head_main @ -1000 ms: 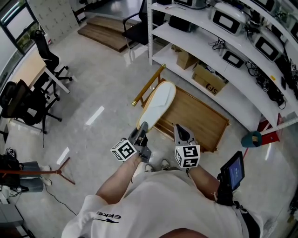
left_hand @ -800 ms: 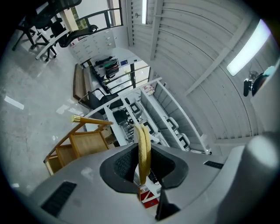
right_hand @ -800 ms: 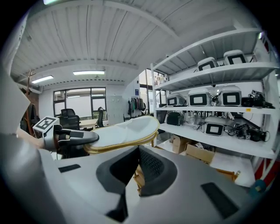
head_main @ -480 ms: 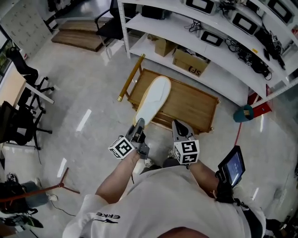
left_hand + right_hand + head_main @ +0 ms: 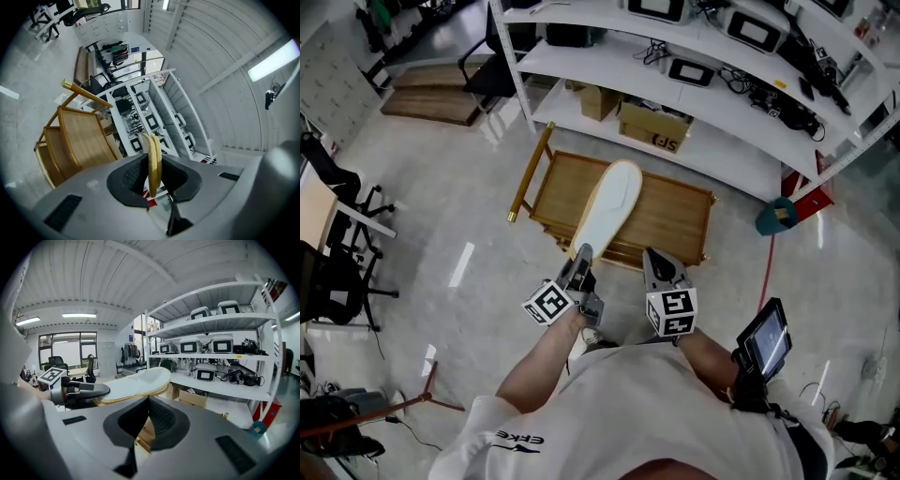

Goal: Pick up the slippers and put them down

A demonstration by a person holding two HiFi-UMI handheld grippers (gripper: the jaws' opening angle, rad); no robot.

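Observation:
A pair of pale slippers [image 5: 611, 204] with yellow rims, pressed sole to sole, sticks forward from my left gripper [image 5: 581, 259], which is shut on the heel end. The toes hang over a low wooden shoe rack [image 5: 675, 217]. In the left gripper view the two yellow edges of the slippers [image 5: 153, 161] stand upright between the pads. My right gripper [image 5: 654, 262] is beside it on the right, jaws shut with nothing between them. From the right gripper view the slippers [image 5: 137, 382] lie flat to the left, held by the left gripper [image 5: 89, 391], above my right gripper [image 5: 146, 420].
White curved shelving [image 5: 694, 103] with monitors and cables runs behind the rack, with cardboard boxes [image 5: 652, 127] on its lowest level. A teal object [image 5: 776, 216] sits on the floor at the right. Office chairs [image 5: 342, 211] stand at the far left. A tablet [image 5: 764, 342] is strapped to the right forearm.
Both grippers have moved forward toward the wooden rack and shelving, the slippers carried along in the left one. The rack now lies nearer below the slippers.

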